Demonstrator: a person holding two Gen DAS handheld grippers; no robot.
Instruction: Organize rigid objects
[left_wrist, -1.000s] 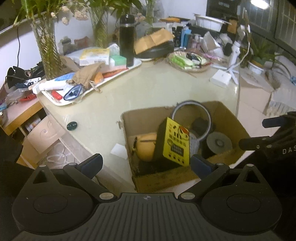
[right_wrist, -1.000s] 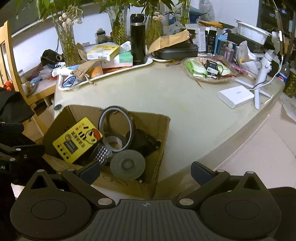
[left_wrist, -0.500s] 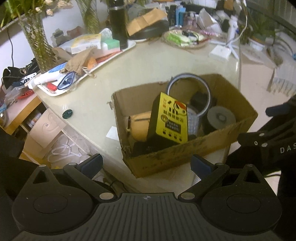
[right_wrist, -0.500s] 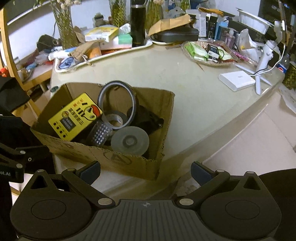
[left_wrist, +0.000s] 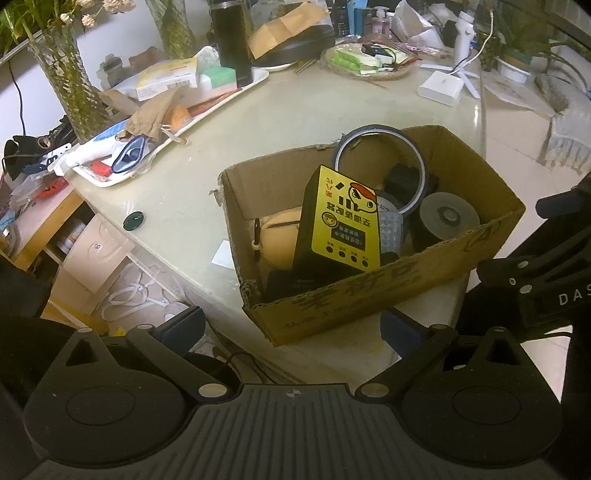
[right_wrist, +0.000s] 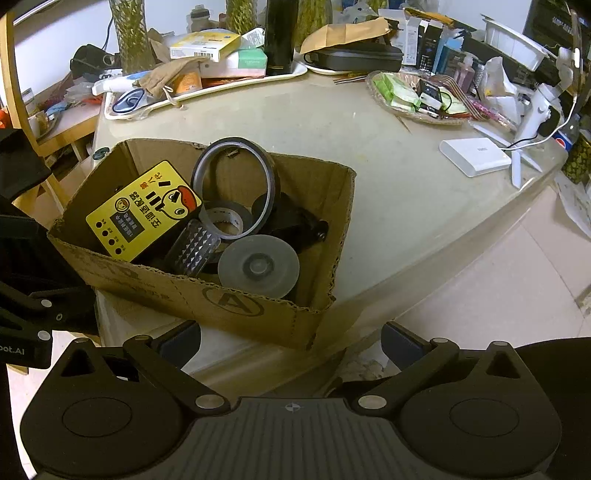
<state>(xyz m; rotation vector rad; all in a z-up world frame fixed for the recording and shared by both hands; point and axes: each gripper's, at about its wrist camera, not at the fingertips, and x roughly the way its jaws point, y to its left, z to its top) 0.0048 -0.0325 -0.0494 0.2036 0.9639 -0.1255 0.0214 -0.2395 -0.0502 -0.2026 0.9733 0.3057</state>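
Left hand-held gripper (left_wrist: 291, 325) agape before cardboard box (left_wrist: 369, 299), circled "A" (right_wrist: 233, 302) printed outside.

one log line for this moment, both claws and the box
left claw: open, empty | right claw: open, empty | cardboard box: at table edge, full | yellow device: leaning inside box | stage: nothing grasped

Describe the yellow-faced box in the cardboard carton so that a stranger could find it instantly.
Find the open cardboard carton at the table's near edge. Among the tape rolls and grey disc inside, one black box leans against the carton's wall, alone in having a bright yellow face with a cartoon head.
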